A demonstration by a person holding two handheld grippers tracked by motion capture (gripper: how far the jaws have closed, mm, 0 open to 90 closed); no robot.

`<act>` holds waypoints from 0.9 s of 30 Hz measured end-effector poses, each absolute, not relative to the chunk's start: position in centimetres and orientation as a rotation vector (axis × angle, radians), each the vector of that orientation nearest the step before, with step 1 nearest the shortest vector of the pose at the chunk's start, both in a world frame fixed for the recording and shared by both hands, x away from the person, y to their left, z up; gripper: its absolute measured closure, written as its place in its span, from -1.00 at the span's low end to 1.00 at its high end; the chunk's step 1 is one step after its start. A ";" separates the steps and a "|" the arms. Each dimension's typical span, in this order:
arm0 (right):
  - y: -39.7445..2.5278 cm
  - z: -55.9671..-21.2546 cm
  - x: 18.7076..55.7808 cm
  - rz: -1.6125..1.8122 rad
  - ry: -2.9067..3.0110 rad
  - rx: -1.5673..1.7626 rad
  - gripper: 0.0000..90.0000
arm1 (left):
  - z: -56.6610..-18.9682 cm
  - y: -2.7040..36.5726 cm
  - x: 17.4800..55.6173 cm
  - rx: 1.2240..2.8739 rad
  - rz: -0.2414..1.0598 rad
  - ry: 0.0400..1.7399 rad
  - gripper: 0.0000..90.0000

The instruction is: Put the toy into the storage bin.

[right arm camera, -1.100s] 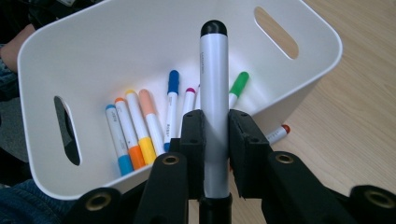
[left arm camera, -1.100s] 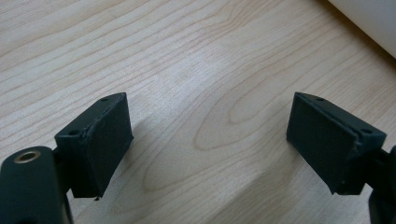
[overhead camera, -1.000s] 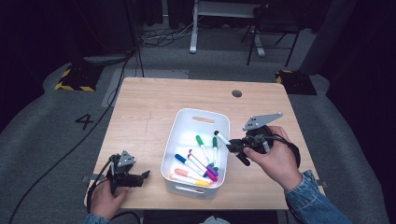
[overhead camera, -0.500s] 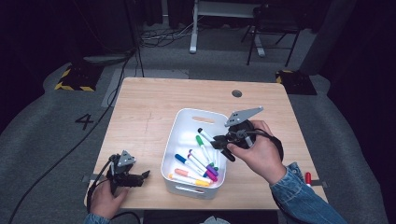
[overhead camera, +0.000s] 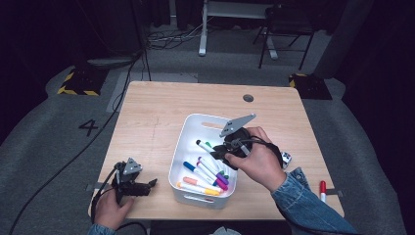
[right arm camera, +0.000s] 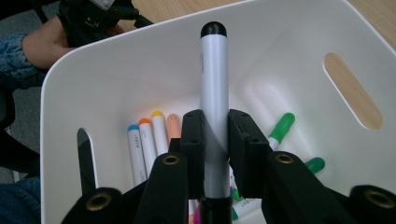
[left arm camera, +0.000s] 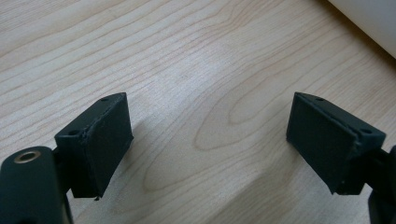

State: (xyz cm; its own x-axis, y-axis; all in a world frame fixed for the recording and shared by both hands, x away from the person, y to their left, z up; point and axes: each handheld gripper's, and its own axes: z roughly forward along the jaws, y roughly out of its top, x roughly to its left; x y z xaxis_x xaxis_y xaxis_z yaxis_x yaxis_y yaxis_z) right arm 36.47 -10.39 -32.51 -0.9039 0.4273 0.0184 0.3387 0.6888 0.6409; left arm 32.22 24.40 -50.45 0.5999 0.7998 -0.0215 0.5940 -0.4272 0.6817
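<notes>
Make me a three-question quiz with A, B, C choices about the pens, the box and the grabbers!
1. Where is the black-capped marker?
A. on the floor
B. over the white bin
C. under the table

2. What colour is the marker lying on the table right of the bin?
A. red
B. blue
C. yellow

3. How is the left gripper?
A. open
B. shut on a marker
C. shut on a cloth

Answers: 1 B, the right gripper holds it over the bin; 2 A, the red marker lies near the edge; 3 A, jaws apart over bare wood.
</notes>
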 end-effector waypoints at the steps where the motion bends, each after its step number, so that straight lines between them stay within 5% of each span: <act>1: -10.3 -32.6 36.5 1.003 2.762 0.628 0.71 | -50.4 24.4 32.2 2.170 0.405 1.096 -0.68; 27: -8.2 -36.5 36.1 0.848 2.859 0.527 0.71 | -50.4 24.4 32.2 2.170 0.405 1.096 -0.68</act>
